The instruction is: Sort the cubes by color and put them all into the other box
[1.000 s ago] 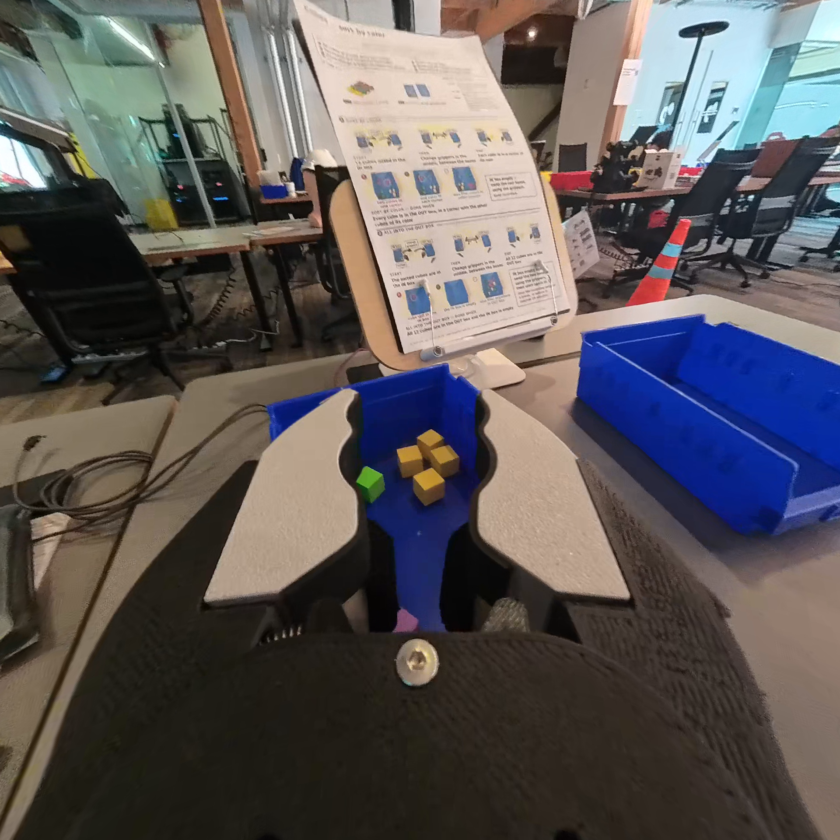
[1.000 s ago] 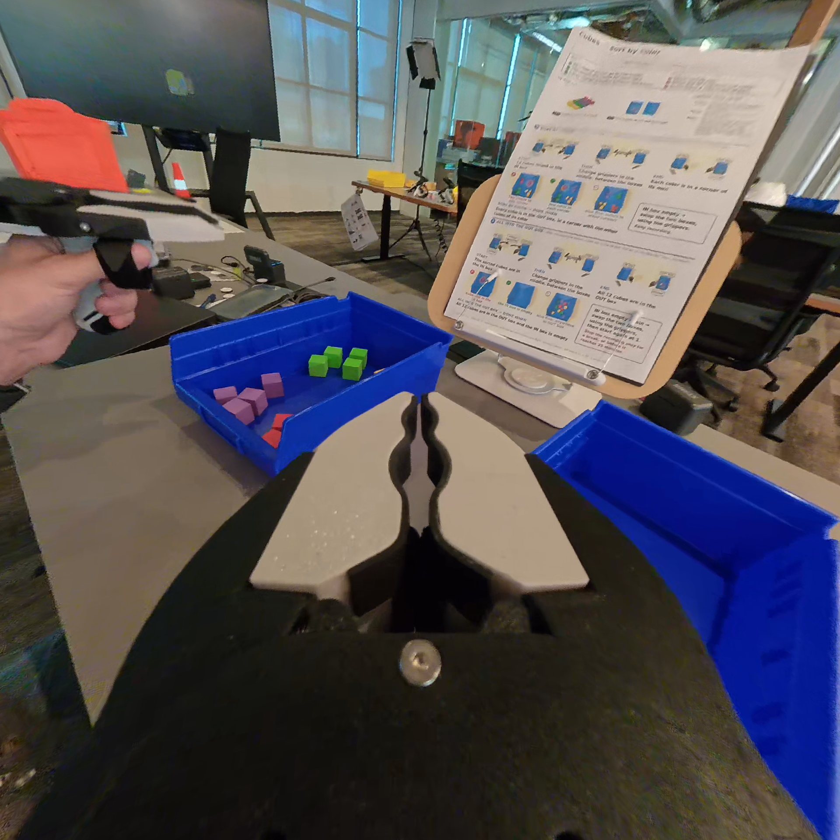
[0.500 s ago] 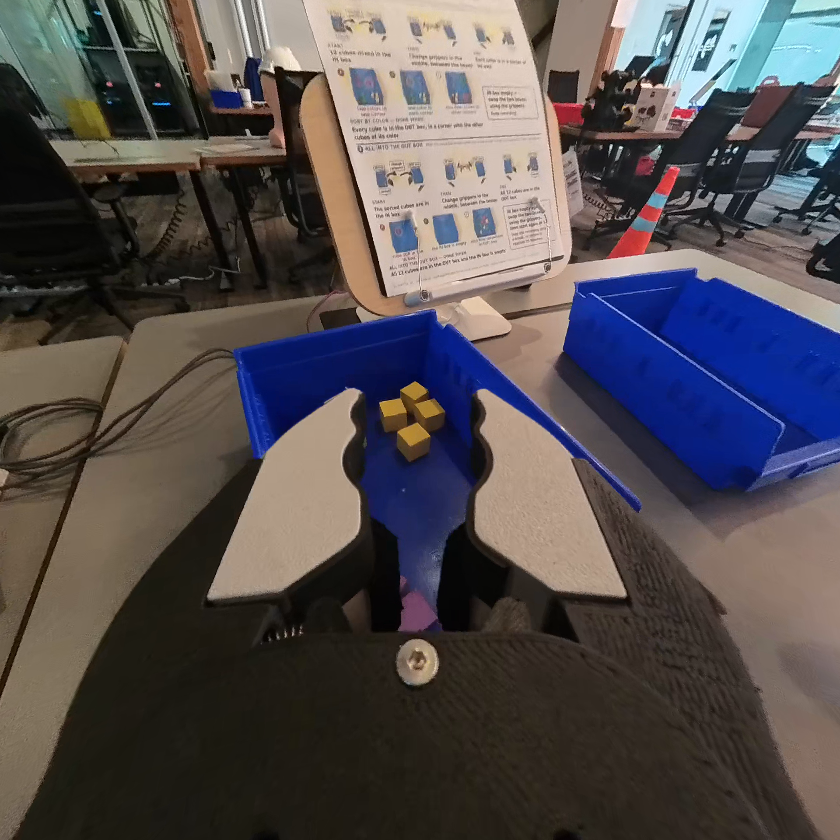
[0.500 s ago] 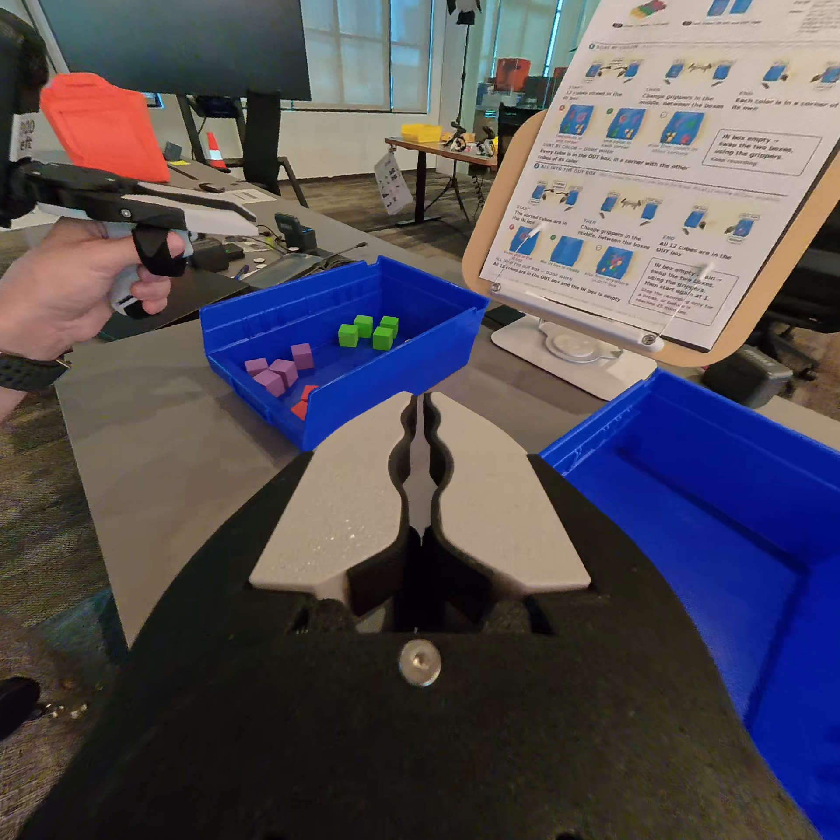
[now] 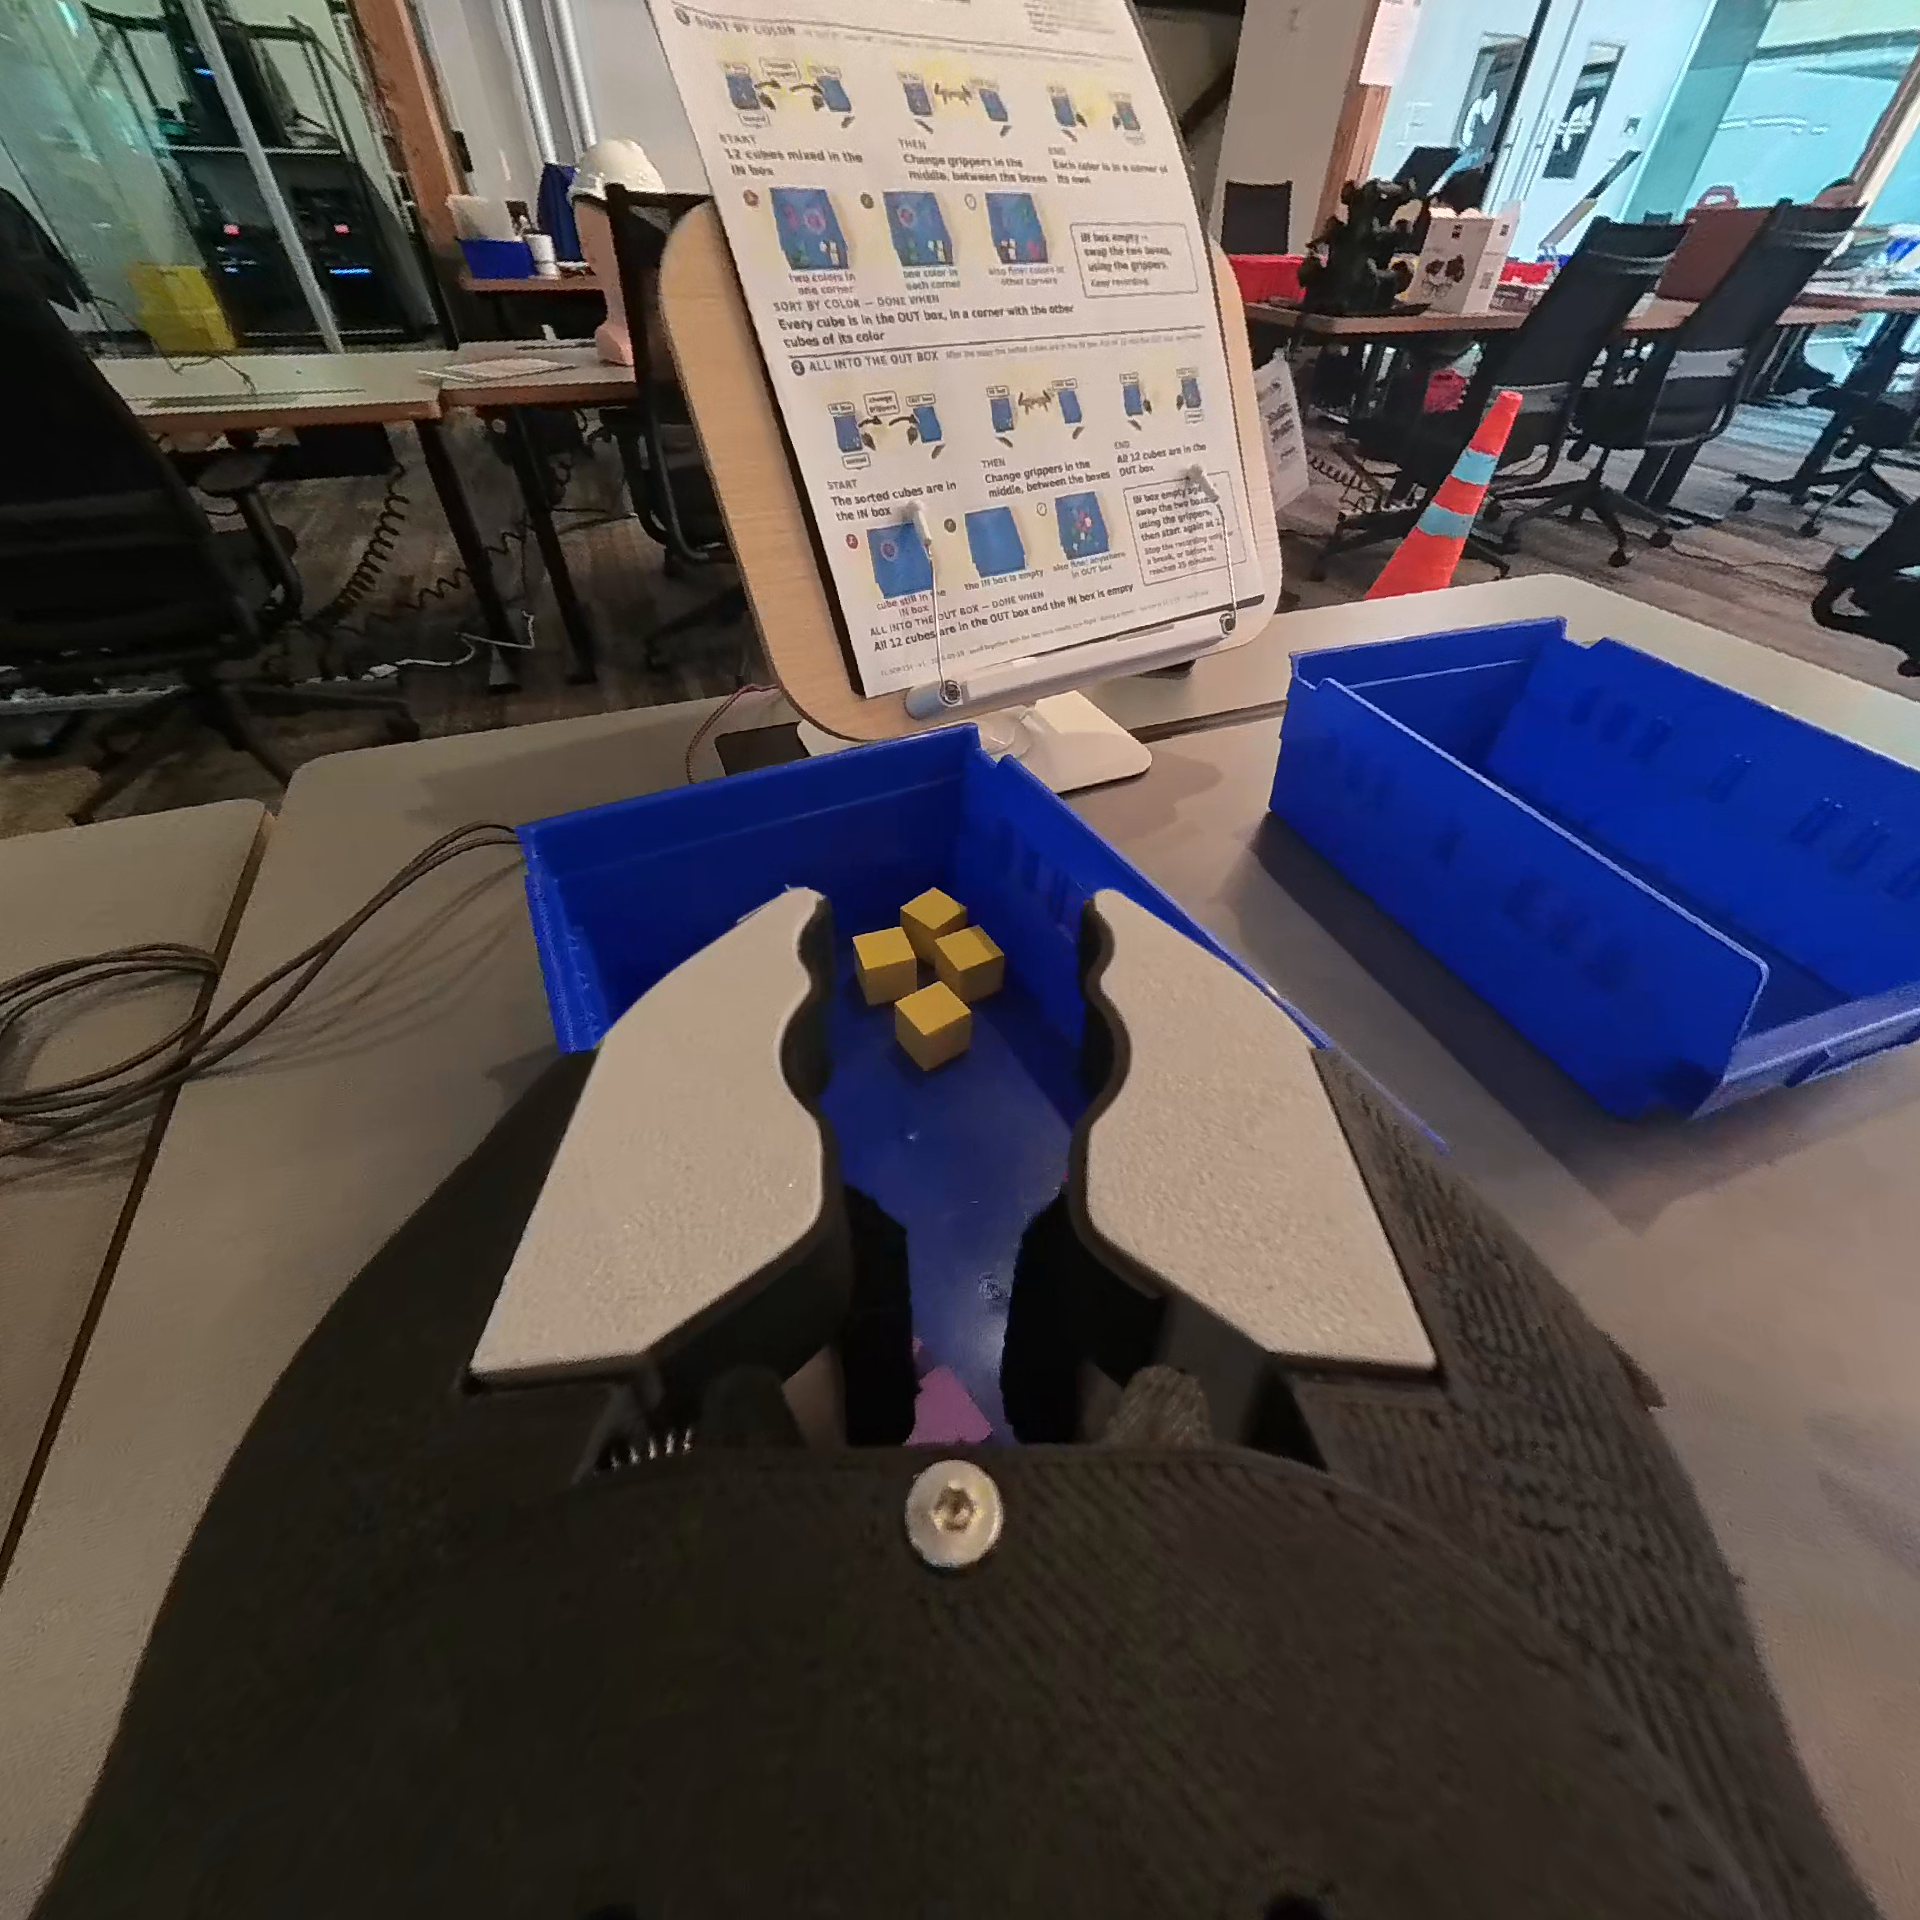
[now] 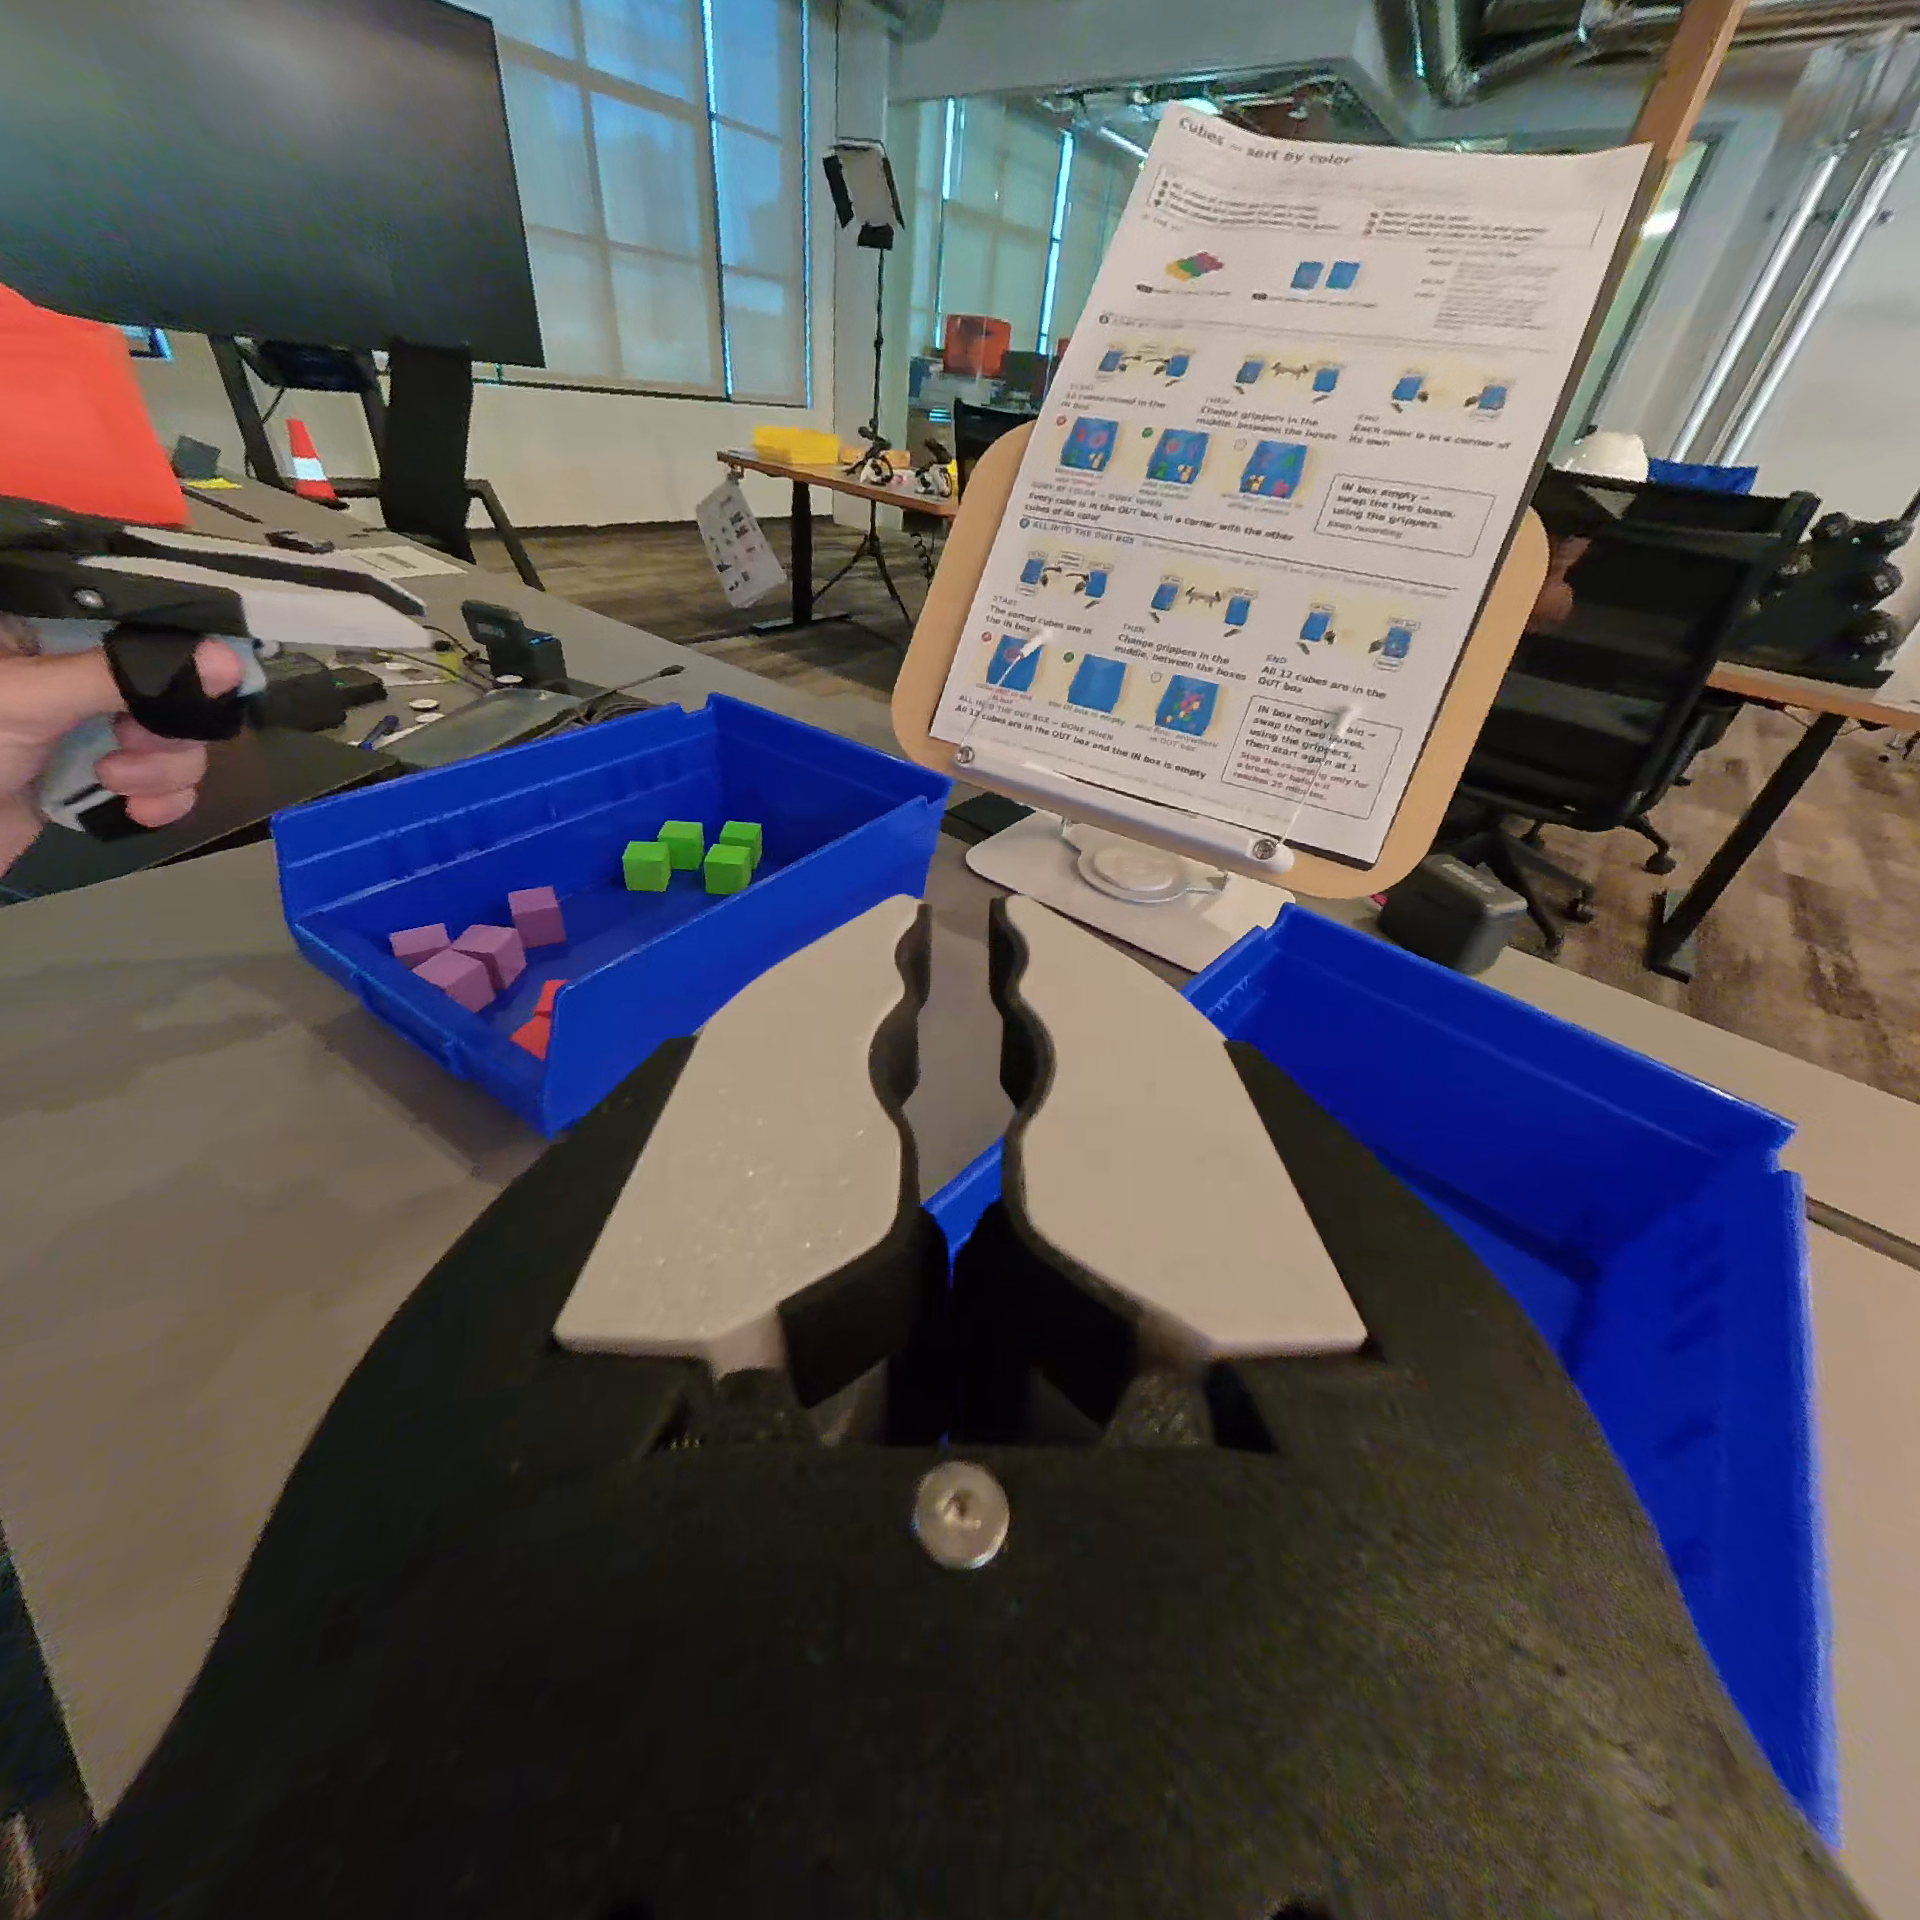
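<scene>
The left gripper [image 5: 951, 920] hangs with its jaws spread wide and nothing between them, its grey fingers [image 5: 686, 1132] reaching over the near half of a blue bin [image 5: 727, 831] that sits on a grey table [image 5: 1714, 1299]. Taking that bin as the landmark: four yellow cubes [image 5: 928, 977] lie clustered on its floor near its far right corner, seen straight through the gap between the fingers, and none of them touches the fingers. A purple cube [image 5: 951, 1408] shows only partly at the bin's near end, low between the finger roots. Just behind the bin's far wall stands a wooden board on a white stand carrying a printed instruction sheet [image 5: 987, 343]. To the bin's right, apart from it, a second blue bin [image 5: 1538, 914] lies with nothing showing inside. Dark cables [image 5: 208, 997] trail across the table to the bin's left. In the right wrist view, the right gripper [image 6: 956, 914] holds its jaws narrow, a slim gap between the tips and nothing in it; it hovers above the table beside the near corner of the second blue bin, to the right of the first bin. There the first bin holds four green cubes [image 6: 694, 855] near its far end, purple cubes toward its near left, and red cubes [image 6: 537, 1023] partly hidden behind its near wall. Left of the bin, a hand [image 6: 94, 748] grips the left gripper's handle.
</scene>
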Tool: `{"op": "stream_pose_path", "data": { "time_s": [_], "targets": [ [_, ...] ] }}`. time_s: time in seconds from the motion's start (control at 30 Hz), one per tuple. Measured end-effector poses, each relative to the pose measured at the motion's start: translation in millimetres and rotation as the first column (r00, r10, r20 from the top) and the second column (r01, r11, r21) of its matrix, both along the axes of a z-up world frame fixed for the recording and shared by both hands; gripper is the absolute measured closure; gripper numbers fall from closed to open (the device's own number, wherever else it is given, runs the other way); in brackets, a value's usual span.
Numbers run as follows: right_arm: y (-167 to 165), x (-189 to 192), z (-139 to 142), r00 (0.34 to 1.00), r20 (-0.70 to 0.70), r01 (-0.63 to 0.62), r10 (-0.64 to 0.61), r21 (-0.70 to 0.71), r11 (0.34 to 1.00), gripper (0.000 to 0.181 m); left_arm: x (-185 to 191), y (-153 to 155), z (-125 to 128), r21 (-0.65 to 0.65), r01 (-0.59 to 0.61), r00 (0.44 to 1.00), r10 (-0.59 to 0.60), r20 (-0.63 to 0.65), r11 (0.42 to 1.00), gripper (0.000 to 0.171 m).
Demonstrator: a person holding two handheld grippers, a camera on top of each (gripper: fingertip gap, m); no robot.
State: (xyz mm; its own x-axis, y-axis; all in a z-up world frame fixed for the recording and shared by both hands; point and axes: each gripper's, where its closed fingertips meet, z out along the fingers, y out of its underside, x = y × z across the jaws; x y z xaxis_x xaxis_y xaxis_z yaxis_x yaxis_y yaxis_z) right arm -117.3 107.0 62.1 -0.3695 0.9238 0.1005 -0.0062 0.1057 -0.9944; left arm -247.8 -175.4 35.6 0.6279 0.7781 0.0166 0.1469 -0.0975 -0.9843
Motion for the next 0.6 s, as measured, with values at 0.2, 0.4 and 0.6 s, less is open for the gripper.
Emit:
{"op": "stream_pose_path", "data": {
  "time_s": [0.2,0.4,0.6],
  "targets": [
    [-12.4,-0.5,-11.2,0.998,0.043,-0.058,0.056,0.057,0.997,0.171,-1.1,1.1,-2.8,0.0,0.004,1.0,-0.004,0.007,1.0,0.126],
    [-17.2,-5.4,-21.2,0.995,0.078,-0.07,0.067,0.036,0.997,0.17,-5.3,-6.9,-5.4,0.008,-0.027,0.999,0.027,0.018,1.0,0.126],
    [-9.1,-7.8,-16.1,0.999,0.039,-0.025,0.025,-0.006,1.0,0.165,-10.1,-9.1,-3.7,0.011,-0.088,0.996,0.088,-0.019,0.996,0.115]
  ]
}}
